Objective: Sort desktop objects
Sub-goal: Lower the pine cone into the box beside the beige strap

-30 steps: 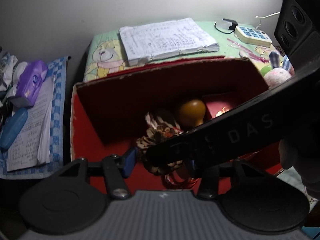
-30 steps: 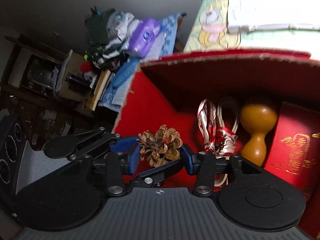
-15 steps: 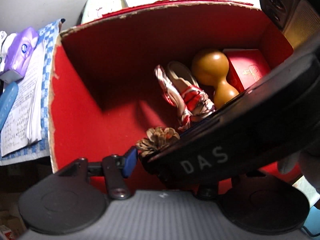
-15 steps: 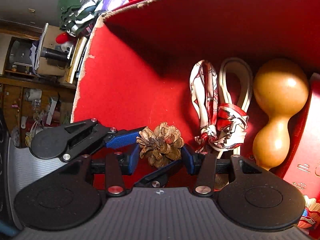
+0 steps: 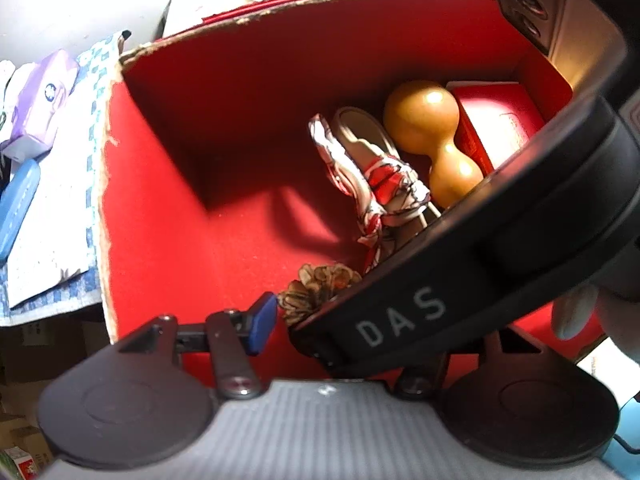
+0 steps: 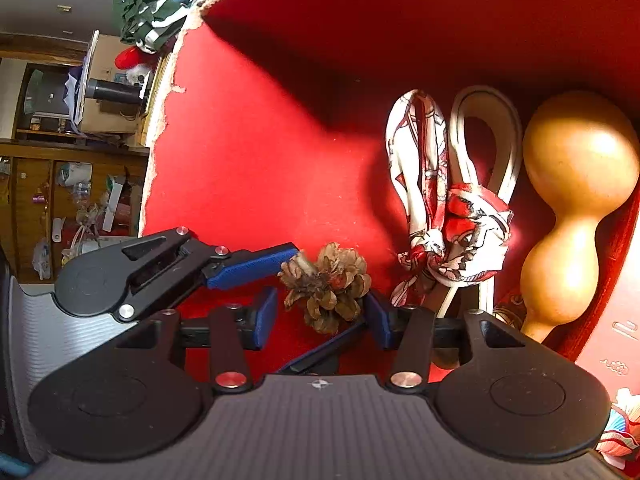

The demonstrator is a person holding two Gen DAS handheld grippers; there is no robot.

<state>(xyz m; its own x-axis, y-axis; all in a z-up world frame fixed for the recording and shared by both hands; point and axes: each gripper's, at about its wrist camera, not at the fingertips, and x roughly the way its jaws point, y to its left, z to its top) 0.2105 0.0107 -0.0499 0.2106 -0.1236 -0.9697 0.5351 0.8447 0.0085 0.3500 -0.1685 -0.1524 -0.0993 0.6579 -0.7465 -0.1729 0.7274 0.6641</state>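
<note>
Red cardboard fills both views: the box (image 6: 256,168) looms larger than half a second ago, both tools deeper inside it. The right gripper (image 6: 320,312), clamped on the pine cone (image 6: 326,286) a moment back, has spread its blue pads; the left pad (image 6: 266,316) stands clear of the cone while the right one looks to be just touching it, and the cone seems to rest on the box floor, though the angle makes that hard to confirm. The left gripper (image 5: 360,320) reaches in from the side, one blue fingertip (image 6: 256,266) against the cone's edge. In its own view the right tool's black body covers its other finger, so its opening cannot be told. Beside the cone lie the patterned scarf (image 6: 444,216) and the gourd (image 6: 572,208).
</note>
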